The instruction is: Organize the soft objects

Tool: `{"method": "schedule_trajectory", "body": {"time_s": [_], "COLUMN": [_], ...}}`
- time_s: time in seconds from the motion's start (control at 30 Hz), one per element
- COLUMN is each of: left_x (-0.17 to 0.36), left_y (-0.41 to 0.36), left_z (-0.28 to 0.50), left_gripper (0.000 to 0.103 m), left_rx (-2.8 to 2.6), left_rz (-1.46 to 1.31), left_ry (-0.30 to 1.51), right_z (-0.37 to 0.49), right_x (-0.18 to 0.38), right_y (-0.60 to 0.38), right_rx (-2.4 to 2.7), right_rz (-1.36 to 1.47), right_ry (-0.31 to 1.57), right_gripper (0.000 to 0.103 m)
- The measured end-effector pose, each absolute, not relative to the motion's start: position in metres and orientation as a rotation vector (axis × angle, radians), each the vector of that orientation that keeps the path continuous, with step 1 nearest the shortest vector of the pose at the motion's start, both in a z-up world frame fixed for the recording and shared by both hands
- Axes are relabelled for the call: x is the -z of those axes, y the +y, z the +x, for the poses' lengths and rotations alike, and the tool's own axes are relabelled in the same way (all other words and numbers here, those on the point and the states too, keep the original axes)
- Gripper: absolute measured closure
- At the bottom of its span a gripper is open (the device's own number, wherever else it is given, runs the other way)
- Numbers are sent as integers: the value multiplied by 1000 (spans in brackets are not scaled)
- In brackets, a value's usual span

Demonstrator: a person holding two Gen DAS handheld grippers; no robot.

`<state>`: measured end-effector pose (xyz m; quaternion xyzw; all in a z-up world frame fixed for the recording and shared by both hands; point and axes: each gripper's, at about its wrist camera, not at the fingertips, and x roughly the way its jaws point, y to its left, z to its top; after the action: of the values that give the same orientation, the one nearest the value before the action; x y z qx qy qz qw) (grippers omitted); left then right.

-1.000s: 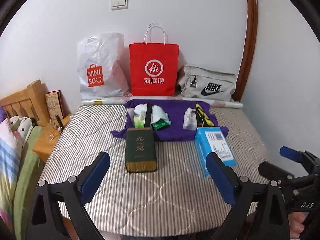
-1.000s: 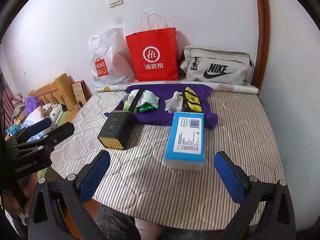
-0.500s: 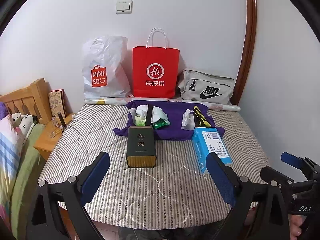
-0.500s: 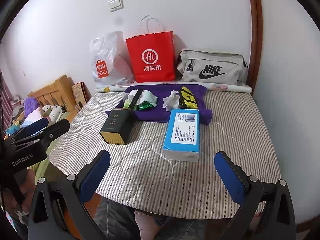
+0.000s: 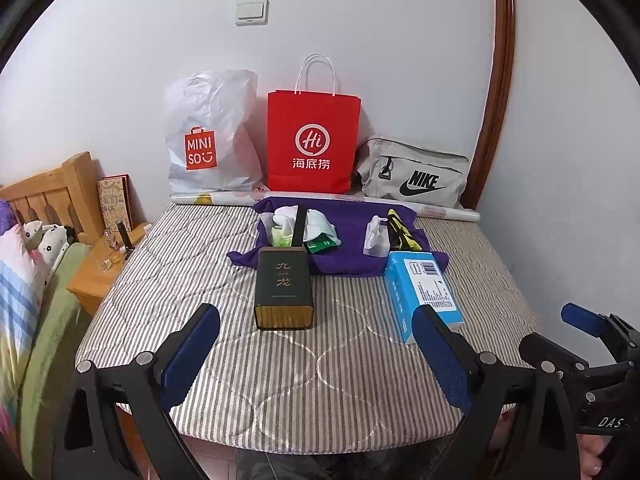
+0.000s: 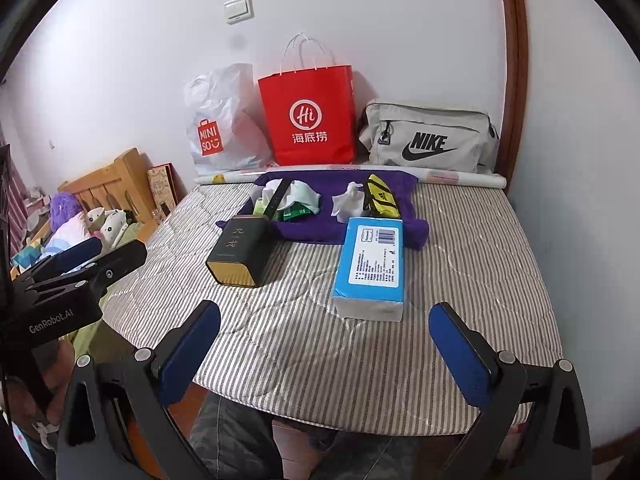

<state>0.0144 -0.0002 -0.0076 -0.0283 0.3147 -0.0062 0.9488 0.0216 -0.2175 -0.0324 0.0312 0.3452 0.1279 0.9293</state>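
- My left gripper hovers over the near edge of the striped mattress, its blue-padded fingers spread wide with nothing between them.
- My right gripper also hangs at the near edge, fingers wide apart and empty; in the left wrist view I see it off to the right.
- The purple cloth lies spread at the far side of the mattress, in front of the bags.
- On the cloth's left part sits a heap of white tissues and green packets; on its right part I see a crumpled white tissue just beside a yellow-and-black pouch.
- A dark green box lies on the mattress with its far end touching the cloth's near edge, gold end toward me.
- A blue tissue pack lies to the right of that box, well apart from it, its far end at the cloth's edge.
- Against the wall stand a white Miniso bag, a red paper bag and a grey Nike bag.
- A rolled sheet lies along the wall edge behind the cloth.
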Motion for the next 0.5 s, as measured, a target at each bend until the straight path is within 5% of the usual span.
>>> {"method": "schedule_trajectory", "body": {"time_s": [0.5], "left_x": [9], "left_y": [-1], "left_z": [13], "left_gripper": [6], "left_rx": [21], "left_rz": [-66], "left_ry": [643], "right_z": [20], "right_x": [32], "right_y": [-216], "right_rx": [-270], "right_rz": [70], "right_ry": [709], "right_gripper": [0]}}
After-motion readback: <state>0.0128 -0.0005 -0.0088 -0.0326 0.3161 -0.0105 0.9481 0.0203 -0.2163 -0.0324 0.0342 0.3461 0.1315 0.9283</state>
